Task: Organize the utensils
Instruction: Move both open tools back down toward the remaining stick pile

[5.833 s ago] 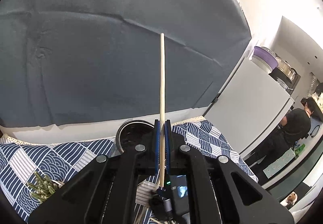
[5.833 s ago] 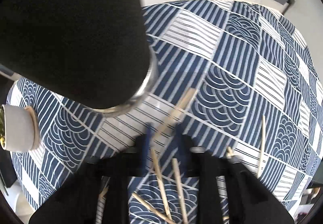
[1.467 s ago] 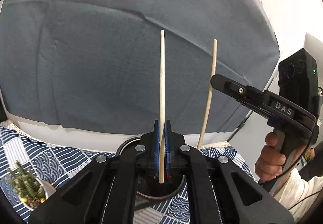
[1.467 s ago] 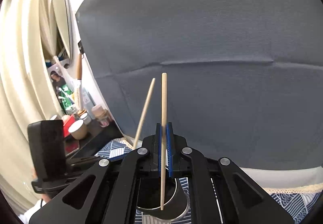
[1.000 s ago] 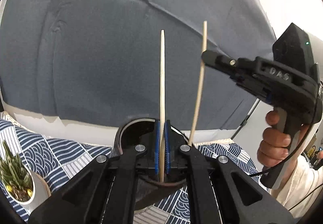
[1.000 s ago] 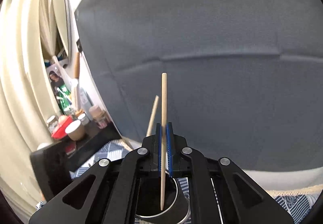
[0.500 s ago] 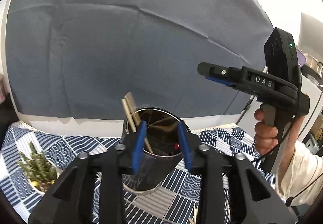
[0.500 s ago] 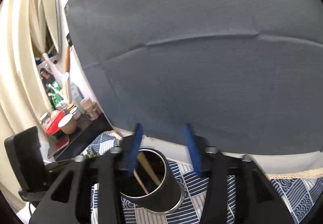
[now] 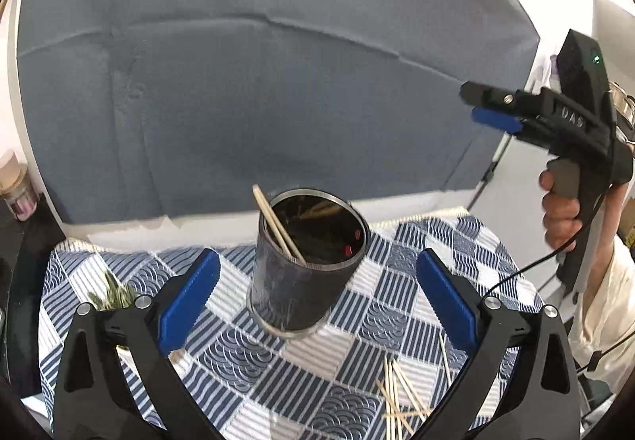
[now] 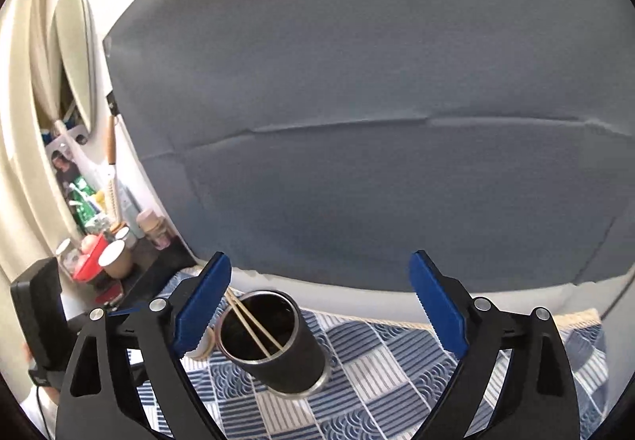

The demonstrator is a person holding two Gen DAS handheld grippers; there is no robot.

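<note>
dark metal holder point(image 9: 305, 265) stands upright on the bench, on a blue-and-white patterned cloth point(image 9: 401, 305), in front of a grey fabric backdrop point(image 9: 278, 83). two wooden chopsticks point(image 9: 278, 227) stand inside the holder and lean against its left rim, tips projecting above the rim; the same pair point(image 10: 250, 325) shows crossed inside the holder point(image 10: 278, 344) in the right wrist view. left tool point(image 9: 317, 297): its jaws have just been opening and now stand wide, blue pads on either side of the holder without touching it; nothing is gripped. right tool point(image 10: 317, 305): its jaws have likewise just been opening and now stand wide, with nothing gripped; the holder sits below the left finger. in the left wrist view the right tool point(image 9: 490, 108) appears at the upper right, well apart from the holder, carried by a hand point(image 9: 563, 214) with a light sleeve. loose chopsticks point(image 9: 397, 392) lie scattered on the cloth at the lower right, near the right finger of the left tool. a small green plant point(image 9: 113, 293) sits at the left, partly hidden behind the left finger.
</note>
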